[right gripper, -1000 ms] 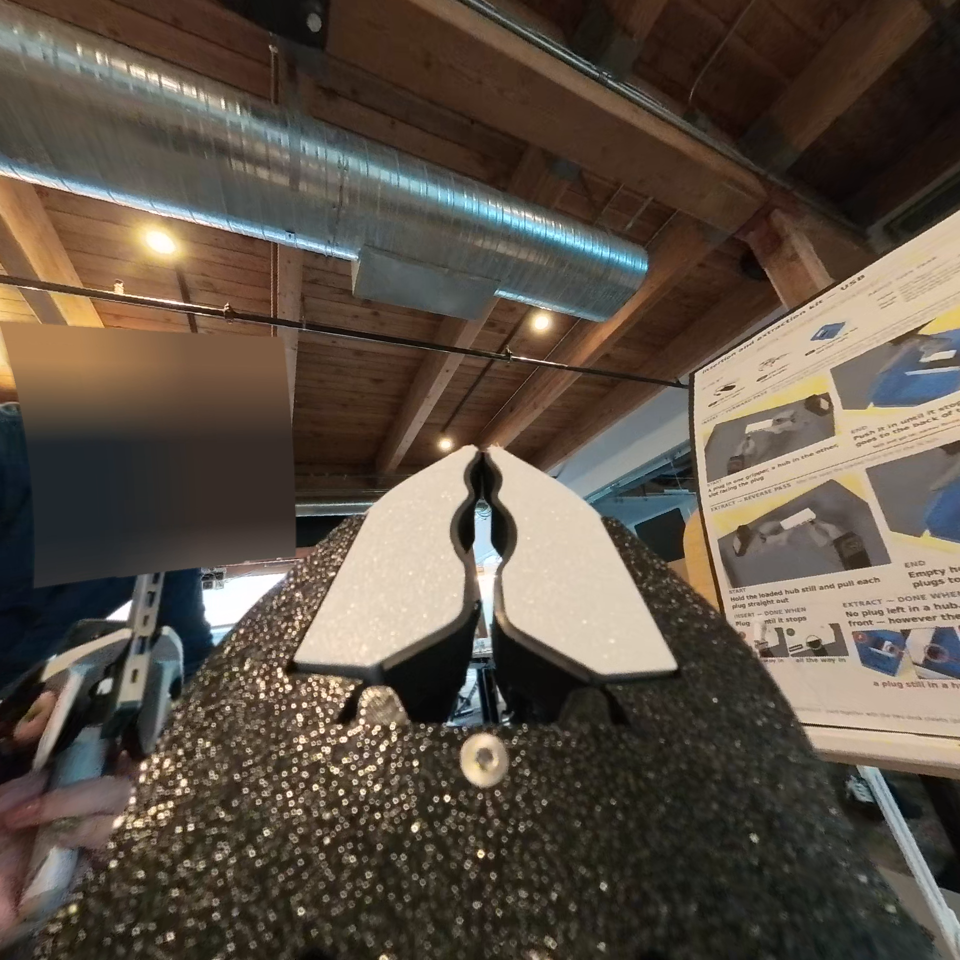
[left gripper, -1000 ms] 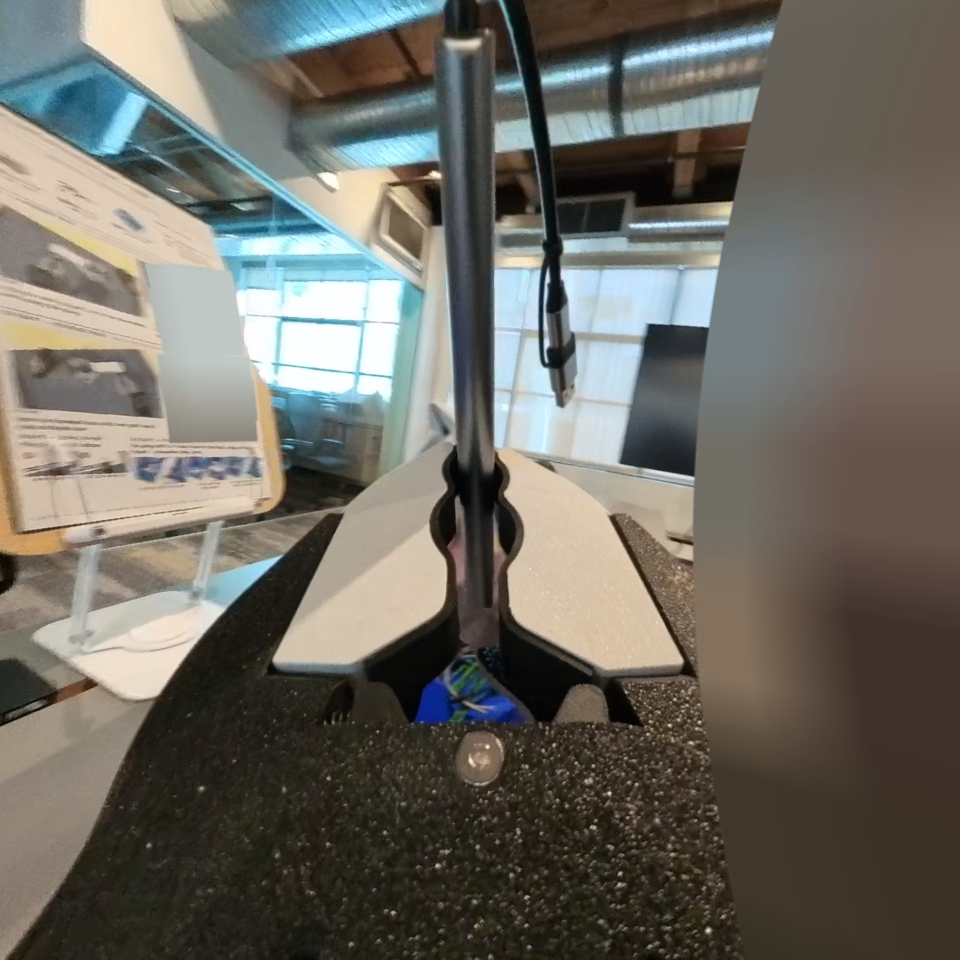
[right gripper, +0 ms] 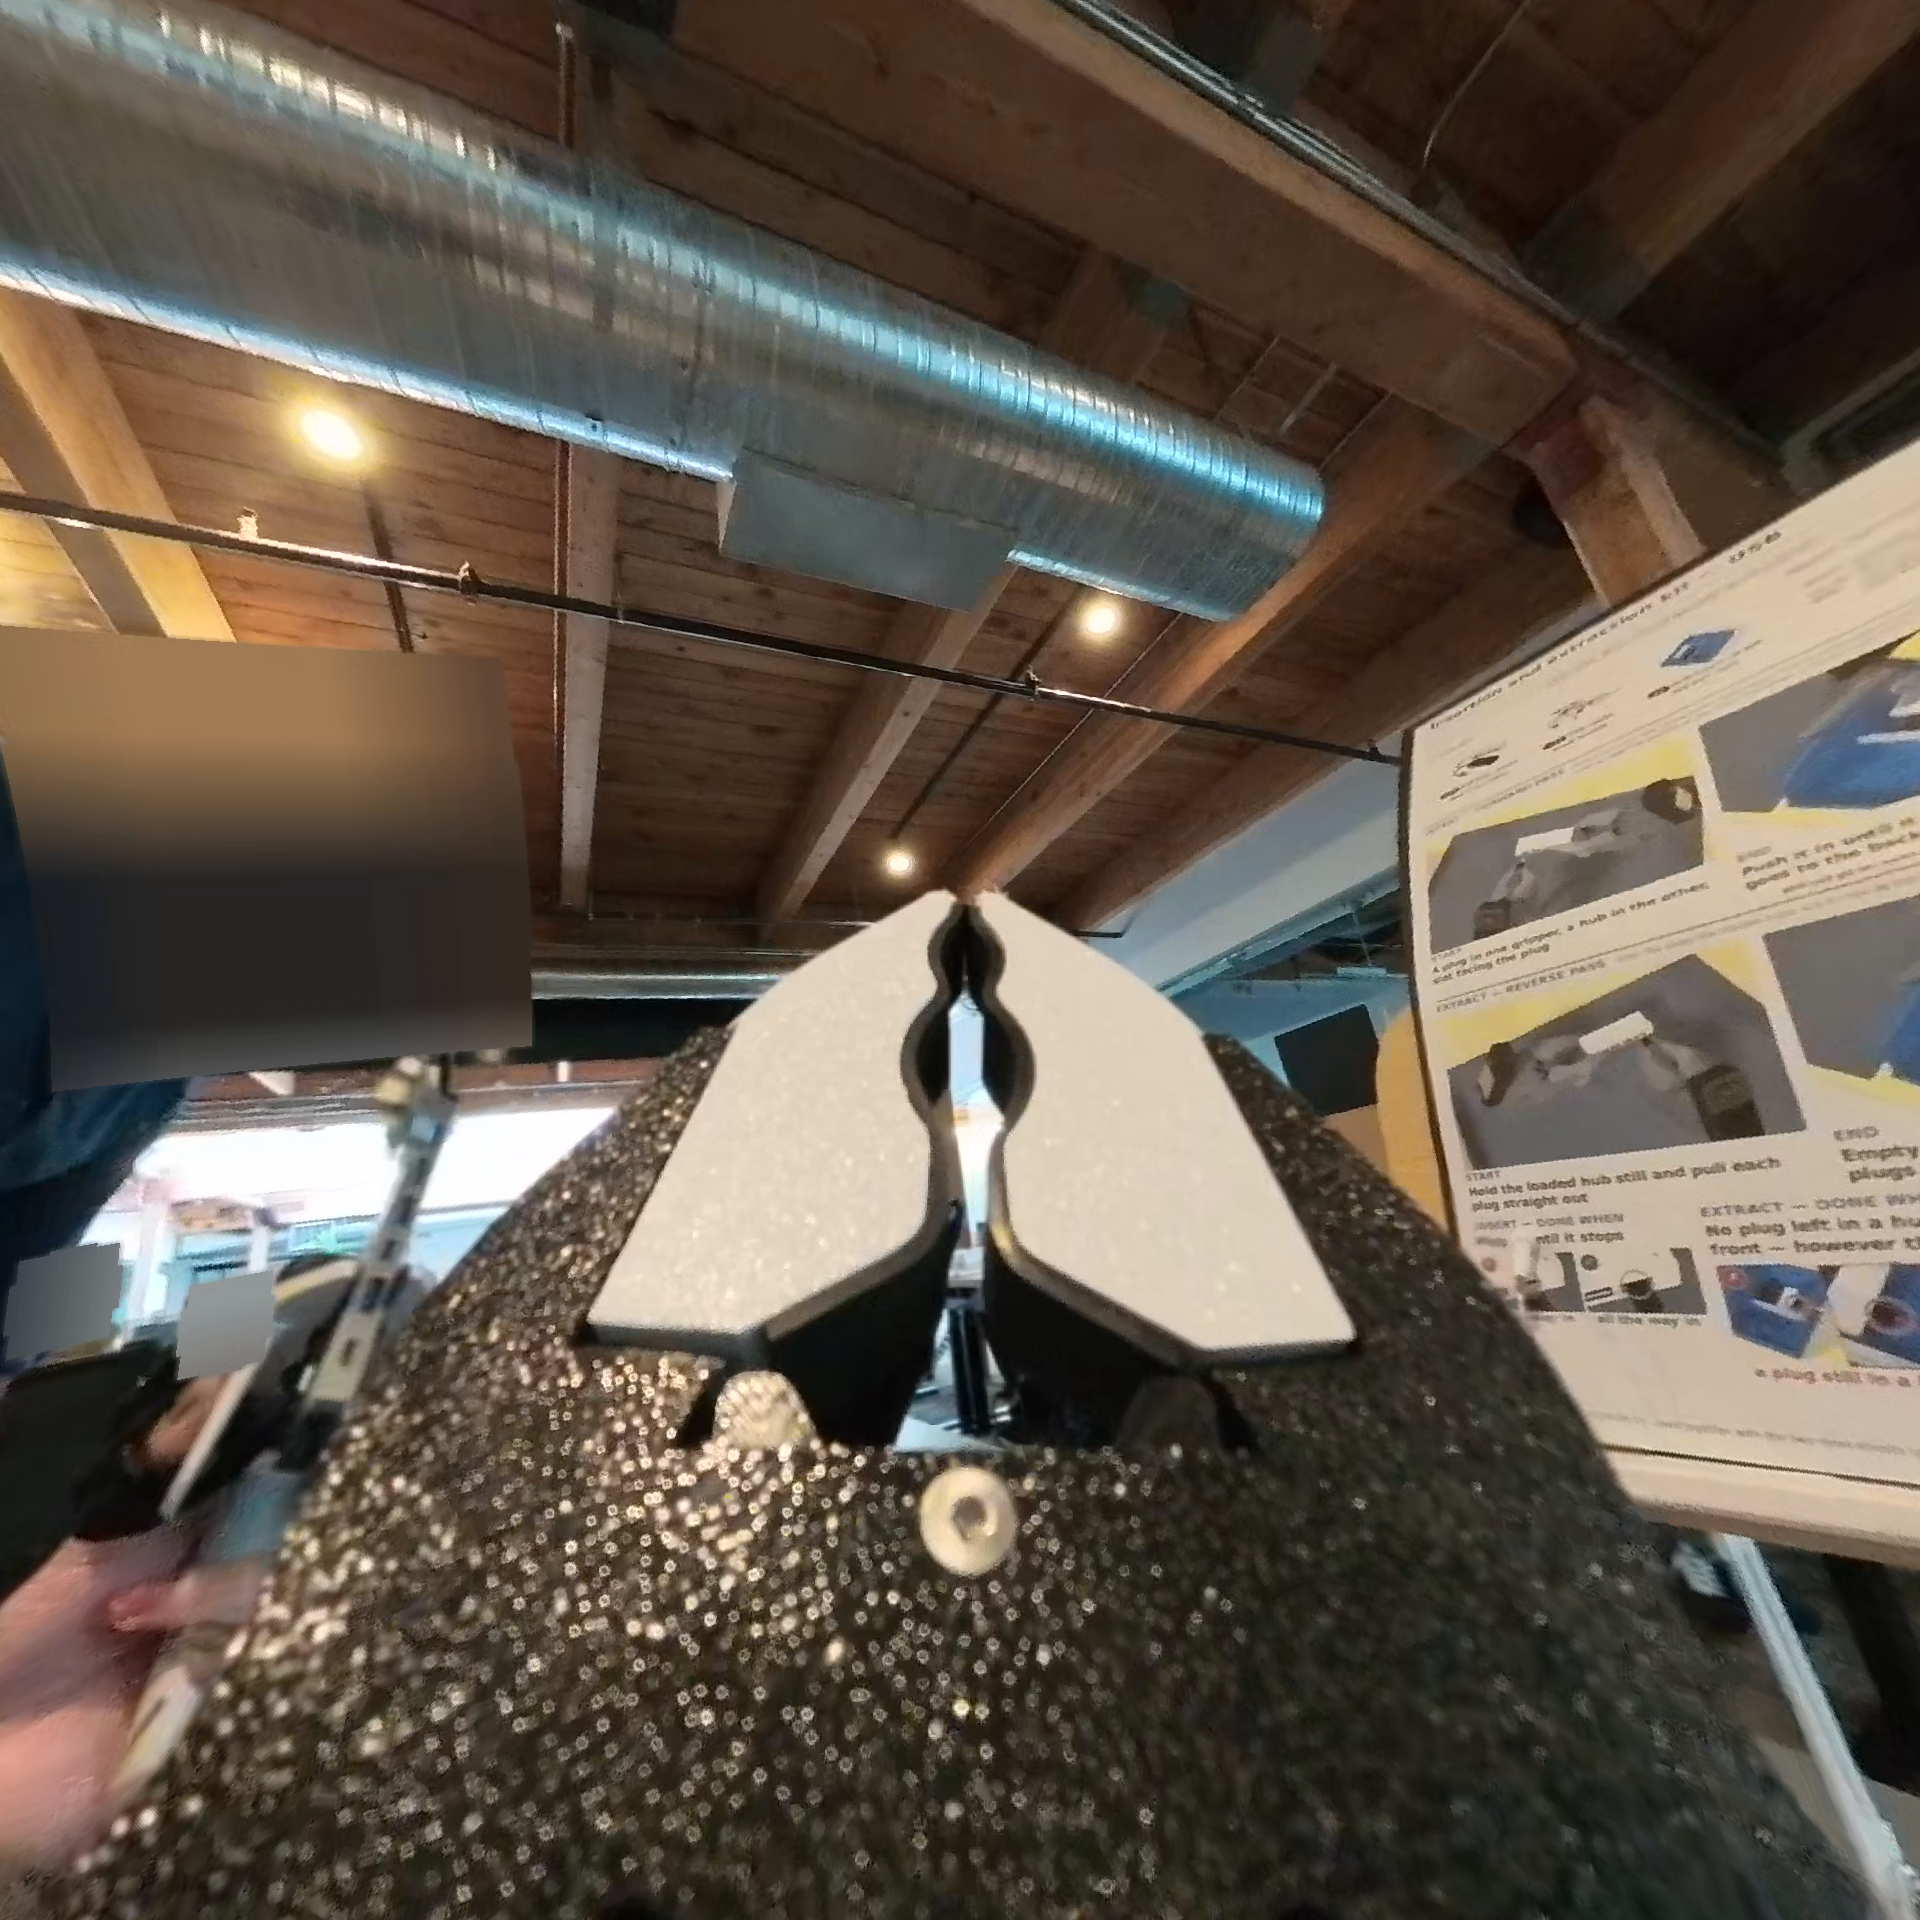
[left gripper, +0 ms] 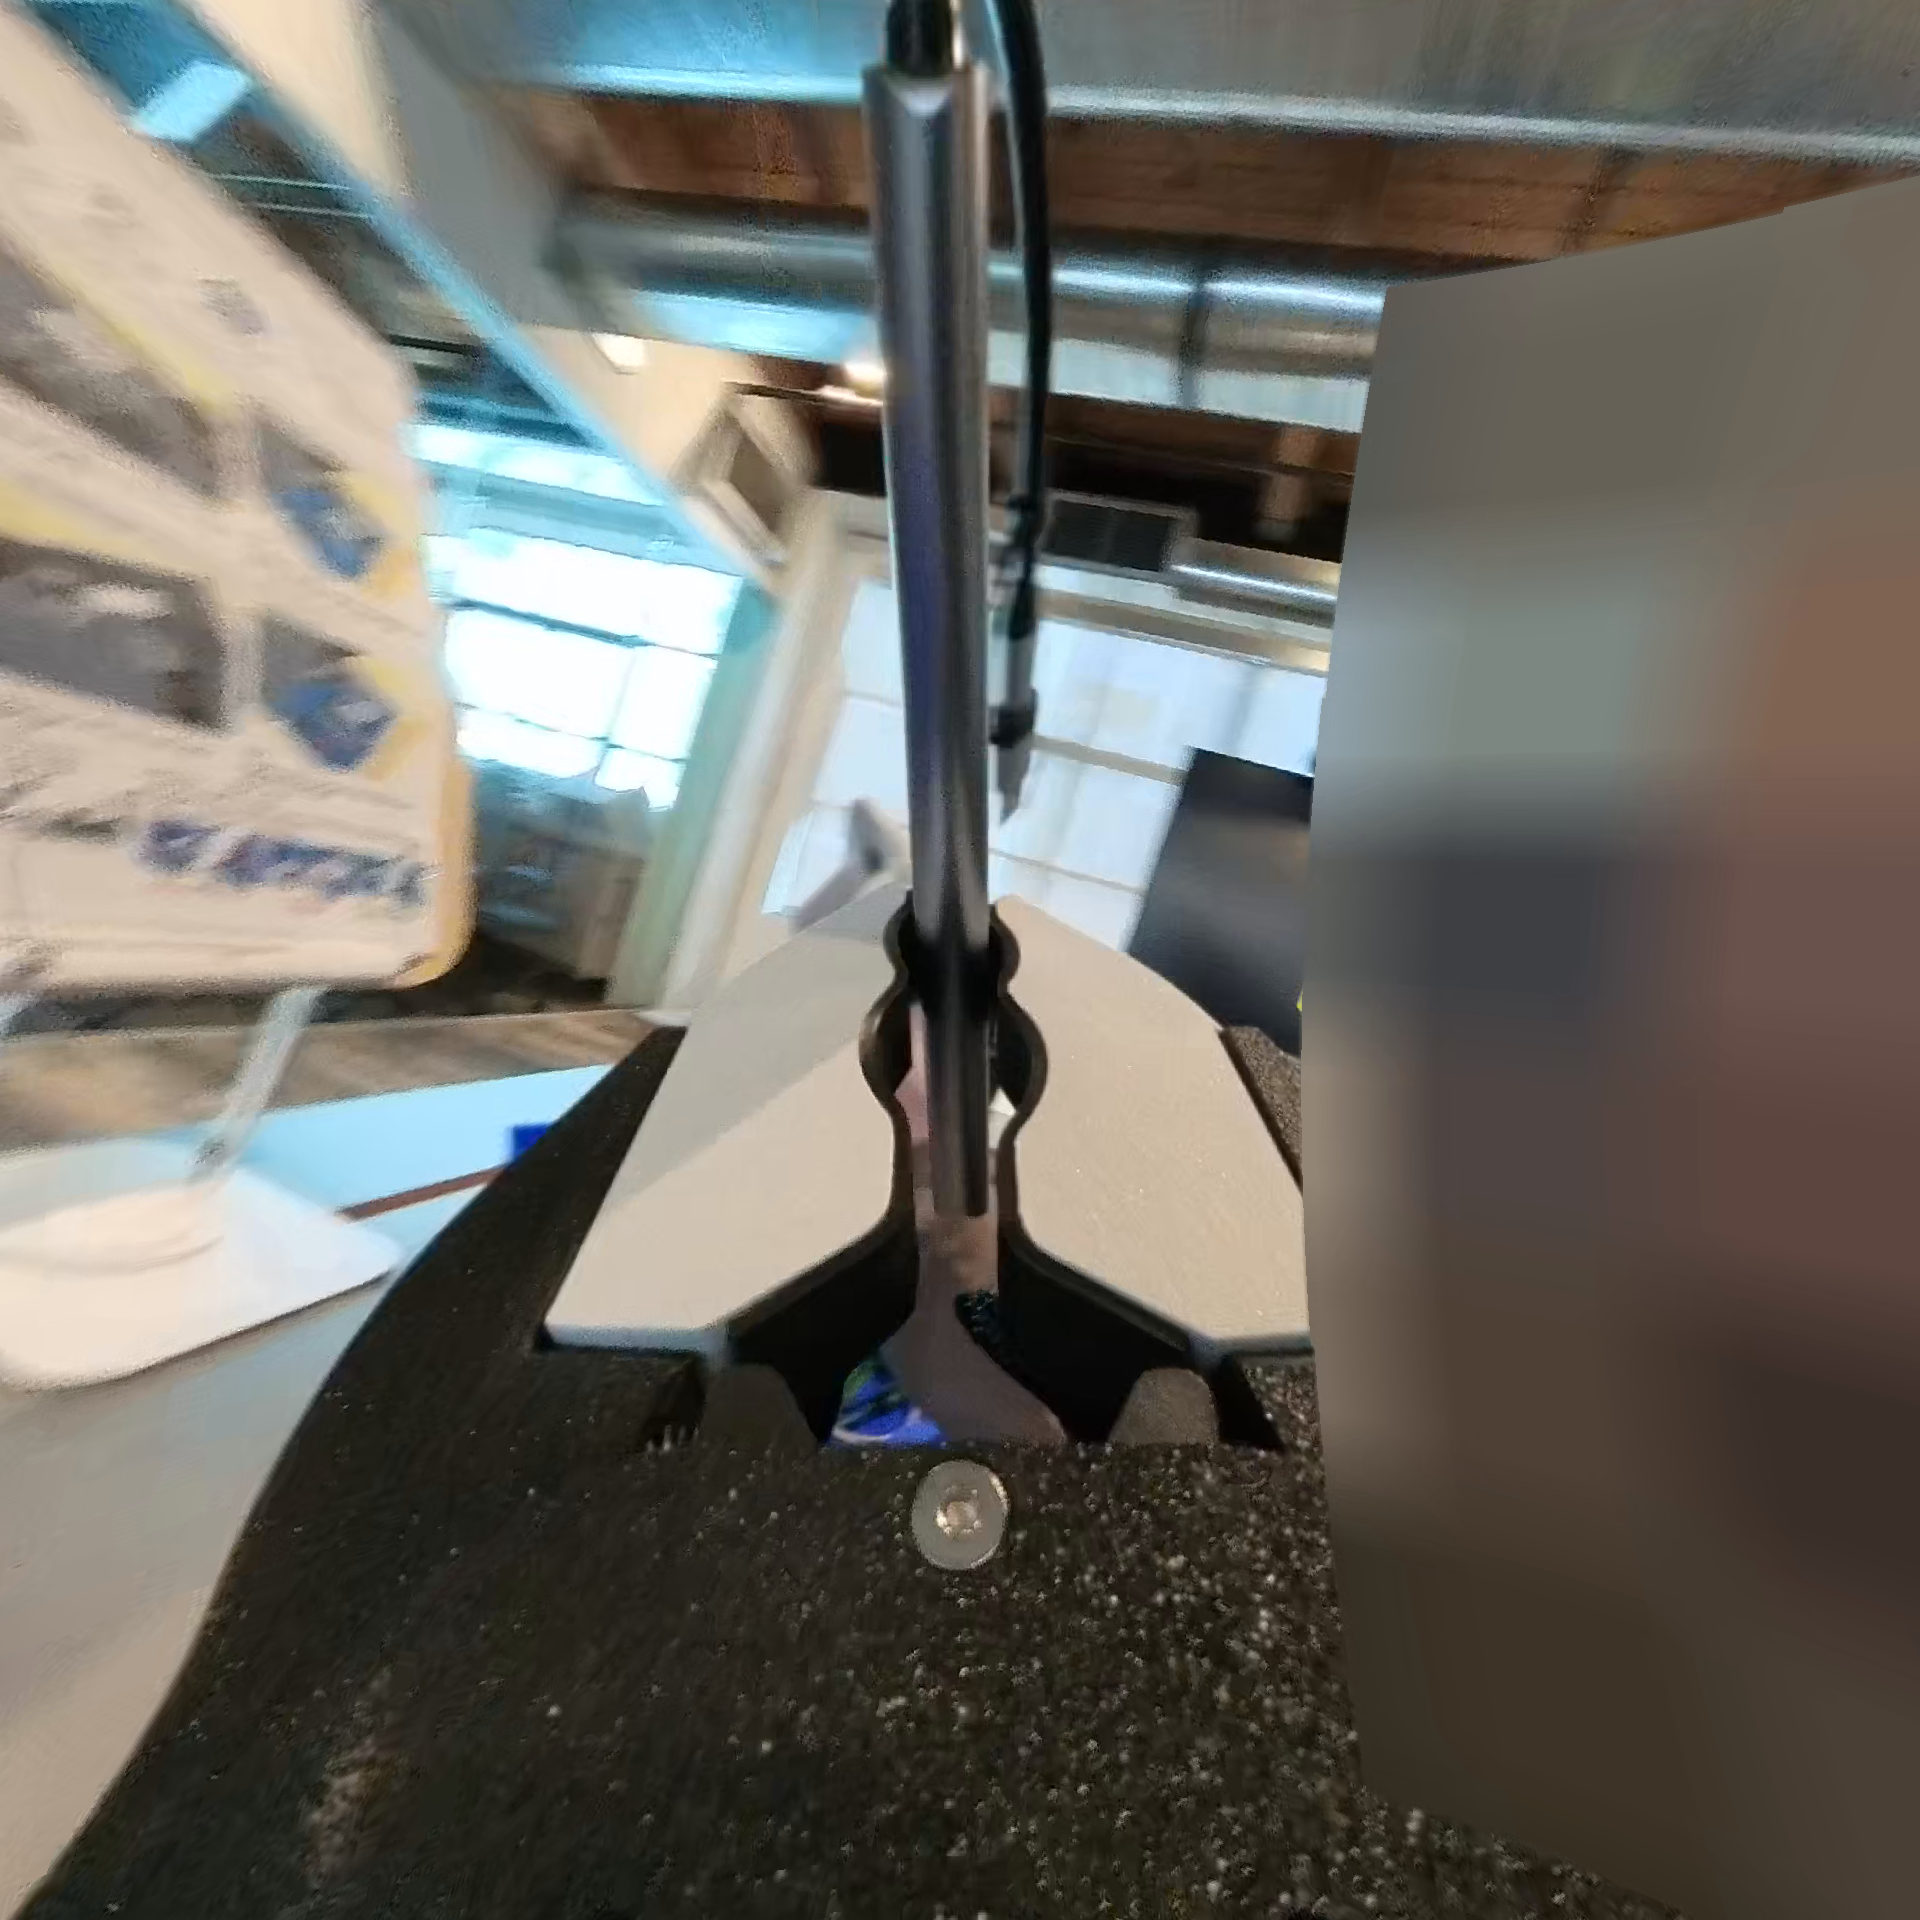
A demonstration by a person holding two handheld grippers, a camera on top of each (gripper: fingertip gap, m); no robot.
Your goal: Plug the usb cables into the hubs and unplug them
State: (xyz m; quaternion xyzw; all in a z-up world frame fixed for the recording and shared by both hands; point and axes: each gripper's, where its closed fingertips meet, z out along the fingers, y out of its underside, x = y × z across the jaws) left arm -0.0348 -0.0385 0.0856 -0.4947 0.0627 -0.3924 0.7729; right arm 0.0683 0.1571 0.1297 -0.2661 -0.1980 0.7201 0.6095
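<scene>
At the far left of the left wrist view an instruction board [left gripper: 208, 623] leans on a clear stand whose white base [left gripper: 177, 1278] sits on the desk [left gripper: 94, 1558]; this view is smeared by motion. In its middle the left gripper [left gripper: 951, 925] is clamped on a slim silver hub [left gripper: 930, 623], which stands upright and edge-on between the jaws. A black cable [left gripper: 1029, 343] loops down just right of the hub from its top end and finishes in a metal plug [left gripper: 1013, 727] that dangles free, touching nothing. In the right wrist view the same hub [right gripper: 390, 1226] shows low on the left, tilted, with its row of ports facing the camera, and a hand [right gripper: 62, 1704] holds that gripper below it. In the middle of this view the right gripper [right gripper: 966, 914] points up toward the wooden ceiling [right gripper: 831, 727] and silver duct [right gripper: 623, 312]; its jaws are pressed together at the tips with nothing between them. The board [right gripper: 1662, 1039] stands at the right. No plug appears seated in the ports that show, so this looks like a pause between a pull-out and the next insertion, though which pass is under way cannot be told. The next move likely calls for the right gripper to come down, open, find a loose plug and take it squarely, then line it up with a port while the left gripper keeps the hub steady.
</scene>
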